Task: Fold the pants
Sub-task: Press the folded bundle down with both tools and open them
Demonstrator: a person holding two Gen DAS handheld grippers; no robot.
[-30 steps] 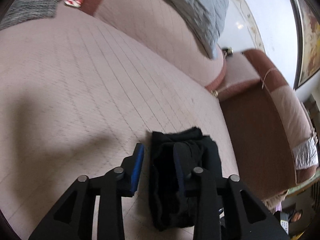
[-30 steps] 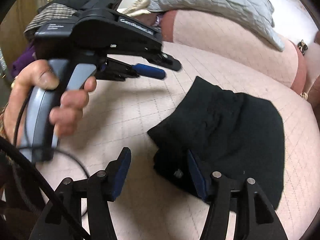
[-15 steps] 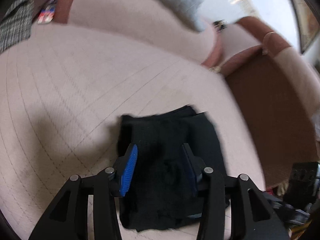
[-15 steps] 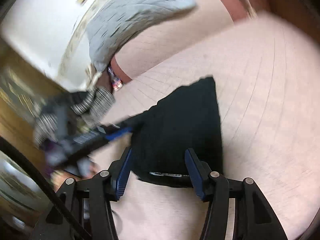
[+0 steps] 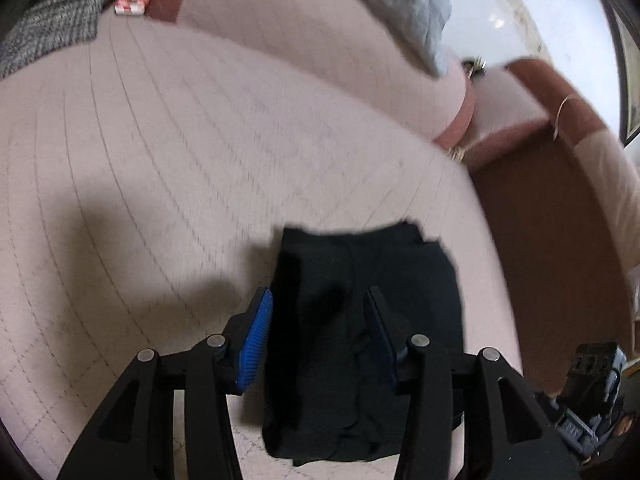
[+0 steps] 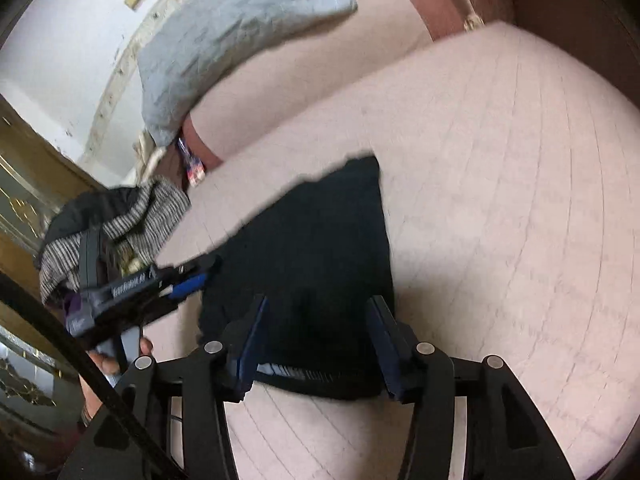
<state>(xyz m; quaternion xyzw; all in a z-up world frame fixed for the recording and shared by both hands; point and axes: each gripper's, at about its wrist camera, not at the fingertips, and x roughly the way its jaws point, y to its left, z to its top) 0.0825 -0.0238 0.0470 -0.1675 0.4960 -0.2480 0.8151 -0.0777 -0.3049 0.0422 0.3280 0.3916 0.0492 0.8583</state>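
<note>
Black knit pants (image 5: 360, 340), folded into a soft, limp, light bundle, lie on the pink quilted bed (image 5: 160, 160). Left view: left hand-held gripper (image 5: 318, 300) half open, just opening, astride them, pads clear. Right view: right hand-held gripper (image 6: 316, 312), jaws closing, brackets the near edge (image 6: 320, 376) without pressing; best pinched through stacked layers there.

One pants (image 5: 360, 320), two grippers, one quilt (image 6: 224, 40).

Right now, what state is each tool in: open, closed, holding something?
Left tool: open, just been opening, above the folded black pants, holding nothing.
Right tool: open, just been closing, pants between the fingers, not gripped.
</note>
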